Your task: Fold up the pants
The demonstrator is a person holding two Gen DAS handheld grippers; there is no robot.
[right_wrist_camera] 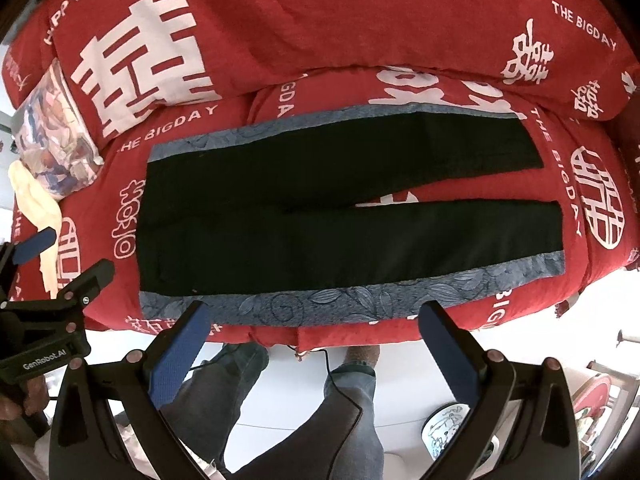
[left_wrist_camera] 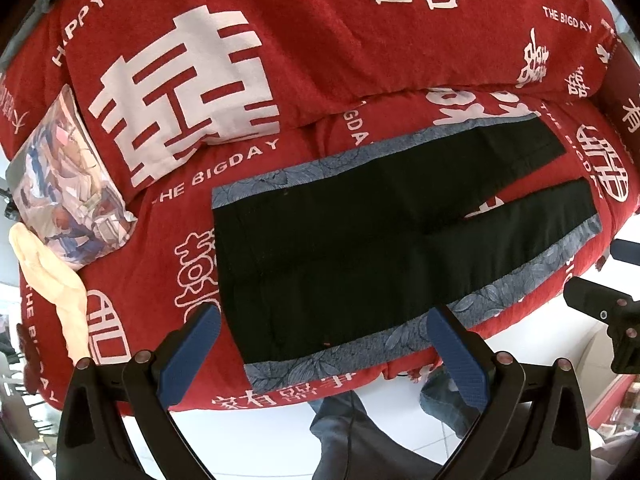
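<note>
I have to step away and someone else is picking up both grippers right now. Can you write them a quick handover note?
Left gripper: open, empty, hovering over the near edge of the bed.
Right gripper: open, empty, also at the near edge.
Pants: black with blue patterned side bands, spread flat on the red bedspread, waist to the left, legs apart to the right.
Done: pants laid out; no fold visible.
Left: every fold, probably starting by bringing one leg over the other.
</note>
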